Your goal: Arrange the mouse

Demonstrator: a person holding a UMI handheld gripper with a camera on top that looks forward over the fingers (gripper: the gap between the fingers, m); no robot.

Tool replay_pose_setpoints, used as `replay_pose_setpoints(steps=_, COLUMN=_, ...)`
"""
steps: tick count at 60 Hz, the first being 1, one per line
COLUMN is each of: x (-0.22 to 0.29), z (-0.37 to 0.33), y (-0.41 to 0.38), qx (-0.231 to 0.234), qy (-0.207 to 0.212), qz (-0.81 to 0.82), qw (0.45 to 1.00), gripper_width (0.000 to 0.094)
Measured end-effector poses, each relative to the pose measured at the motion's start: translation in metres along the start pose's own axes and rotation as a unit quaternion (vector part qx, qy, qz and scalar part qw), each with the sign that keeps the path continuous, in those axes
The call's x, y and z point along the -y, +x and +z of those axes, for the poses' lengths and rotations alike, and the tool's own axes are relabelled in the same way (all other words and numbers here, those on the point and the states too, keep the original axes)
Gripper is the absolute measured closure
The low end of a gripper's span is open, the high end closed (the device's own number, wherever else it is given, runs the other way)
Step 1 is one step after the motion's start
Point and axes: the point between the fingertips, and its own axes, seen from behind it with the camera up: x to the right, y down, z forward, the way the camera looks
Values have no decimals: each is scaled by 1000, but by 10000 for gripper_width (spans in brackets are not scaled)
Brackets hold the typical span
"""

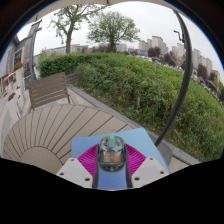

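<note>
While the view looks out over an outdoor place, these lines describe the moment.

Gripper: the gripper (111,170) has its two fingers with magenta pads (89,160) close on both sides of the mouse; they seem to be clamped on it, as no gap shows at either side.

Mouse: the small grey-green computer mouse with a dark middle strip (111,150) sits between the fingers, over the blue pad.

Pad: the flat light-blue rectangular mouse pad (141,146) lies on the surface under and just beyond the fingers.

Surface: the pale slatted wooden surface with curved boards (60,128) carries the blue pad.

Surroundings: a wooden slatted chair (47,92) stands beyond the surface, beside a wide green hedge (150,85); trees and buildings are far behind.

Progress: as a judgement, the mouse is gripped and already above the blue pad, so the main carrying looks nearly done. Setting it down straight on the pad and letting it go are left.

Writing: no brand, label or text can be read on the mouse or on the pad.
</note>
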Motion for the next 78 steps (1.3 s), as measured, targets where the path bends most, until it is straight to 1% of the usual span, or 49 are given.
replay_pose_setpoints(steps=4, x=-23, z=14, y=13, qx=1, qy=-18, qz=-6, qw=1000, gripper_width=554)
replay_pose_setpoints(steps=7, x=-35, z=21, y=15, qx=3, qy=-28, qz=-2, qw=1000, gripper_width=523)
replay_pose_setpoints(steps=10, x=-36, z=23, y=15, qx=7, qy=-19, qz=4, qw=1000, gripper_width=486)
replay_pose_setpoints(steps=12, x=-38, z=21, y=16, qx=5, qy=-23, qz=10, qw=1000, gripper_width=465)
replay_pose_setpoints(steps=13, x=-38, z=19, y=17, qx=1, qy=-27, qz=13, qw=1000, gripper_width=433)
replay_pose_setpoints(steps=14, x=-38, z=18, y=19, qx=-6, qy=-29, qz=15, qw=999, gripper_width=365)
replay_pose_setpoints(steps=16, x=-38, z=13, y=25, qx=-21, qy=-34, qz=19, qw=999, gripper_width=167)
replay_pose_setpoints(steps=17, x=-37, z=9, y=28, qx=-28, qy=-37, qz=21, qw=999, gripper_width=93)
replay_pose_setpoints(steps=18, x=-36, z=3, y=29, qx=-34, qy=-40, qz=22, qw=998, gripper_width=72)
replay_pose_setpoints(steps=21, x=-40, z=-16, y=21, qx=-31, qy=-62, qz=23, qw=997, gripper_width=108)
replay_pose_setpoints(steps=25, x=-49, z=-53, y=0, qx=-14, qy=-95, qz=23, qw=995, gripper_width=90)
replay_pose_setpoints(steps=30, x=-52, z=-125, y=-33, qx=22, qy=-113, qz=38, qw=993, gripper_width=90)
replay_pose_setpoints(steps=31, x=-52, z=-130, y=-49, qx=26, qy=-114, qz=39, qw=992, gripper_width=89)
replay_pose_setpoints(steps=33, x=-55, z=-166, y=-57, qx=33, qy=-118, qz=38, qw=992, gripper_width=87)
replay_pose_setpoints(steps=36, x=-59, z=-212, y=-71, qx=33, qy=-123, qz=31, qw=991, gripper_width=88)
replay_pose_setpoints(steps=45, x=-83, z=-312, y=-111, qx=17, qy=-140, qz=35, qw=989, gripper_width=93)
replay_pose_setpoints(steps=57, x=-110, z=-381, y=-142, qx=-14, qy=-131, qz=33, qw=991, gripper_width=92)
replay_pose_setpoints(steps=67, x=-121, z=-406, y=-167, qx=-19, qy=-120, qz=12, qw=992, gripper_width=95)
replay_pose_setpoints(steps=78, x=-128, z=-419, y=-186, qx=-27, qy=-122, qz=-7, qw=992, gripper_width=87)
